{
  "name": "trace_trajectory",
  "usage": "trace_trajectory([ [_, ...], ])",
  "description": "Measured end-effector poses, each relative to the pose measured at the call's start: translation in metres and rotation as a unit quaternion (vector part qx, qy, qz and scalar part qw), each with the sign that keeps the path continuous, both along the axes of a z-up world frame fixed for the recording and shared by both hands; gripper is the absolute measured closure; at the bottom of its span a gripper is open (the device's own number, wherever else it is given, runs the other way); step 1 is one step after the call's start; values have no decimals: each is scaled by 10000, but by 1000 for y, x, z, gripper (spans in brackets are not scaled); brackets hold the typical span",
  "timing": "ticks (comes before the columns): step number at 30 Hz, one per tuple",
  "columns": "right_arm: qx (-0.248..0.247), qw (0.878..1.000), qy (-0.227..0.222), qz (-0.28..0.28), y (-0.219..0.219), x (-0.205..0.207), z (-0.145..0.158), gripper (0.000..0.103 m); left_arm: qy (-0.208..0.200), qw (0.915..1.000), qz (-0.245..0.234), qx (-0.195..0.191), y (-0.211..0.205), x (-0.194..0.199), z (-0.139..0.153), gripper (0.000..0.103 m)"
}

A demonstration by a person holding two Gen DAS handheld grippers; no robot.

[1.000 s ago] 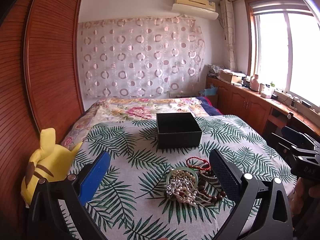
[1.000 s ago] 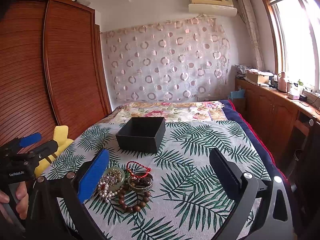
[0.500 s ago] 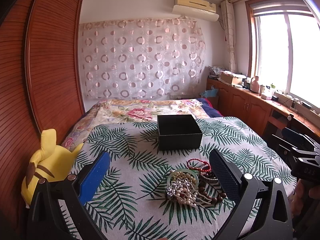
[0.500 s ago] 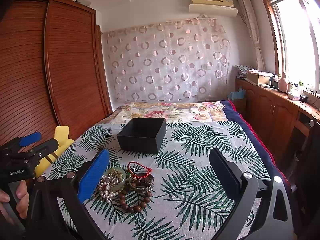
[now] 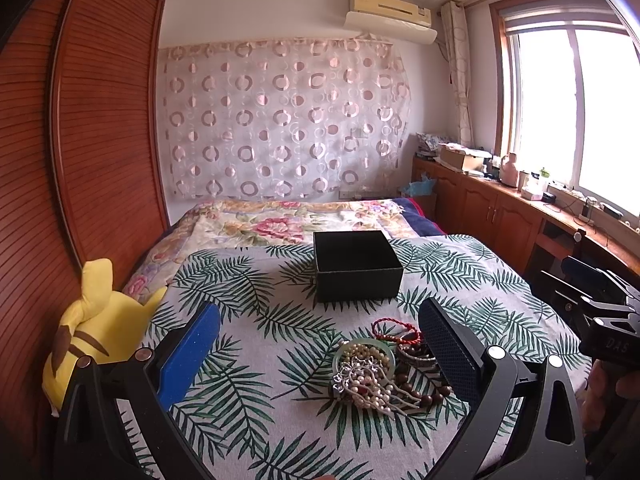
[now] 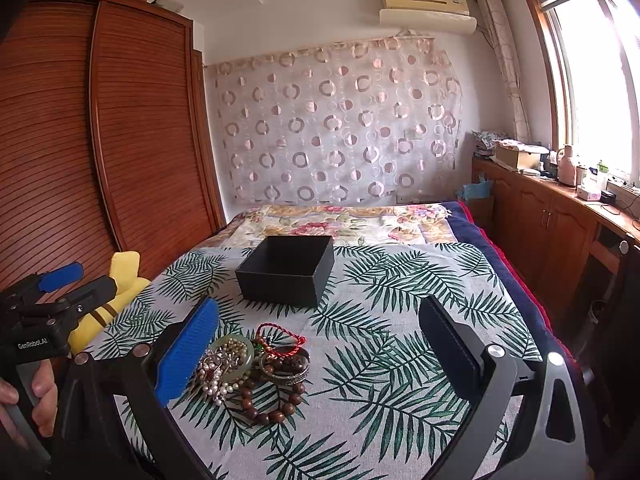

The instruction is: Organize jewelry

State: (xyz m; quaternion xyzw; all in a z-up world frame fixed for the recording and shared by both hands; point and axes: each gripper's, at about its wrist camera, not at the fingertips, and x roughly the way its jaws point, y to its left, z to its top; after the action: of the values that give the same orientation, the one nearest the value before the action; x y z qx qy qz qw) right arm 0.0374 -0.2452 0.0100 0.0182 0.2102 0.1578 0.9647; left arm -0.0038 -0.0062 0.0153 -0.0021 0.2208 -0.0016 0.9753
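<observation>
- A bedroom: a bed spread with a palm-leaf cloth (image 5: 248,320), a slatted wooden wardrobe (image 6: 100,140) along one side and a bright window (image 5: 568,112) on the other.
- The left gripper (image 5: 320,344) is held low over the near edge of the cloth, levelled toward the headboard, jaws spread wide with nothing between the pads; the right wrist view shows a hand (image 6: 36,396) wrapped round its grip at 8 o'clock.
- The right gripper (image 6: 320,344) hangs in the same level pose, fingers wide apart and empty, its blue pad (image 6: 188,352) just beside the jewelry.
- The jewelry pile (image 5: 380,372) lies on the cloth at 5 o'clock in the left view, near that gripper's dark finger (image 5: 448,344): a pale green bangle (image 6: 234,350) with pearl strands, a red cord bracelet (image 6: 278,334), and a brown wooden bead bracelet (image 6: 272,404) nearest the camera.
- An open black box (image 6: 286,272) stands beyond the pile at 12 o'clock, apart from it; its inside cannot be fully seen.
- A yellow plush toy (image 5: 92,336) rests at 9 o'clock against the wardrobe.
</observation>
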Motion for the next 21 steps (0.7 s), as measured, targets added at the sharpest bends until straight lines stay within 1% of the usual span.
trace_trajectory([
  [3,-4,10000,-5,1,7,-1,0,2,0,10000,-4,-10,0,0,0,7],
  [14,2,10000,-3,1,6,-1,0,2,-11,10000,0,-7,1,-1,-2,7],
  [21,1,10000,25,15,19,-2,-4,2,10,10000,5,-10,1,0,0,7],
])
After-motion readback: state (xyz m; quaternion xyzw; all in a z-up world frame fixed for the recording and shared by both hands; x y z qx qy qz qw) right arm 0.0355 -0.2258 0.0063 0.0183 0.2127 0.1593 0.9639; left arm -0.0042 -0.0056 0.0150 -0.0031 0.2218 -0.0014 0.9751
